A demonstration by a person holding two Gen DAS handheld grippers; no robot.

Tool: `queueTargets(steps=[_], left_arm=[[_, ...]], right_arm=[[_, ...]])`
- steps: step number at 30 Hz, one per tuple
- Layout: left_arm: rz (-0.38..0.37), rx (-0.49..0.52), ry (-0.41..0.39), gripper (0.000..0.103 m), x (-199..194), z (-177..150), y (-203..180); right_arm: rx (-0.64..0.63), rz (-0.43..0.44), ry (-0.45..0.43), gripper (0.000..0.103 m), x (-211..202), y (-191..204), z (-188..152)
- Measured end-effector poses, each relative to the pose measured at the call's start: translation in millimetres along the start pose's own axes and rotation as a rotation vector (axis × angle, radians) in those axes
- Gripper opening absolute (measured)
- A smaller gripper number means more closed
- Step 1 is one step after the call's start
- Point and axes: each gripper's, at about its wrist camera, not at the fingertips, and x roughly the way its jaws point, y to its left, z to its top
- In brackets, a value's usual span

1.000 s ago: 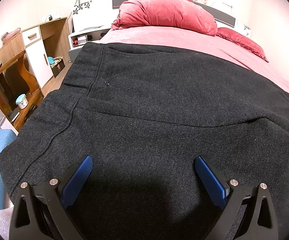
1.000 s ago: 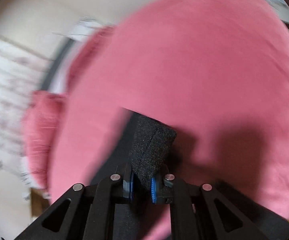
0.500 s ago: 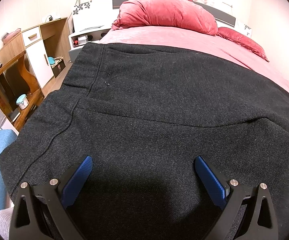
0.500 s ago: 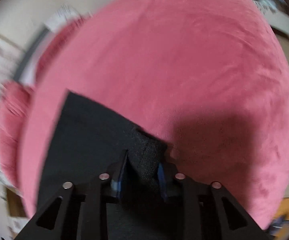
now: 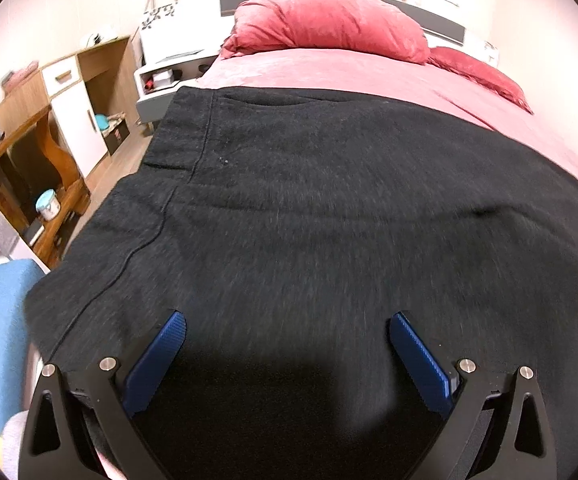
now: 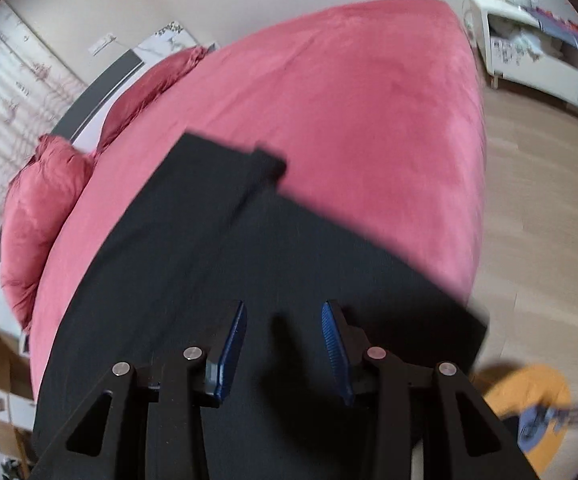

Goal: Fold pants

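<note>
Dark charcoal pants (image 5: 309, 208) lie flat on a pink bed (image 5: 329, 68), waistband at the left near the bed's edge. They also show in the right wrist view (image 6: 209, 248), with a small cloth corner sticking out at the far edge. My left gripper (image 5: 287, 320) is wide open and empty, low over the near part of the pants. My right gripper (image 6: 283, 312) is open and empty, just above the pants. The right view is blurred.
A heap of red bedding (image 5: 329, 20) lies at the bed's head. Wooden shelves and a white cabinet (image 5: 69, 104) stand to the left. A white sideboard (image 6: 537, 52) stands past the bed's foot over wooden floor (image 6: 541, 220). An orange object (image 6: 529, 404) lies on the floor.
My right gripper was shut on a fold of the pants; it laid the cloth on the bed, opened and drew back. The left gripper has stayed nearly still.
</note>
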Motion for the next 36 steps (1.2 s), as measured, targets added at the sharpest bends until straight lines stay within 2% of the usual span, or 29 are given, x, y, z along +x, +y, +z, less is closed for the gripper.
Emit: queueTargets(steps=[3, 6, 9, 15, 19, 24, 26, 31, 36], left_arm=[[0.0, 0.035, 0.003, 0.103, -14.2, -11.6, 2.6], [-0.007, -0.004, 0.017, 0.103, -26.6, -23.2, 19.4], [-0.027, -0.103, -0.012, 0.103, -43.5, -32.0, 42.8], [0.003, -0.356, -0.056, 0.103, -68.1, -37.7, 103.4], [0.031, -0.51, -0.072, 0.103, -76.7, -50.7, 139.7], [0.048, -0.655, -0.022, 0.103, -67.7, -64.1, 163.8], [0.025, -0.661, 0.009, 0.103, -59.7, -61.9, 159.4], [-0.139, -0.584, 0.049, 0.103, -52.7, -55.7, 134.8], [-0.169, -0.532, 0.094, 0.103, -46.2, -52.9, 116.0]], right_arm=[[0.009, 0.031, 0.042, 0.04, -1.3, 5.3, -33.6], [-0.012, 0.044, 0.077, 0.04, 0.2, 15.7, -61.9], [-0.052, 0.031, 0.085, 0.04, -1.0, 29.0, -83.3], [-0.09, 0.01, 0.098, 0.04, -9.6, 37.0, -108.0], [0.009, -0.049, 0.057, 0.04, -29.4, 6.7, -105.8], [0.203, -0.056, 0.022, 0.042, -46.7, -41.0, -105.6], [0.236, -0.01, 0.027, 0.043, -44.3, -49.9, -103.6], [0.334, 0.111, 0.027, 0.044, -27.2, -66.8, -99.2], [0.412, 0.124, 0.013, 0.044, -11.2, -79.3, -94.5]])
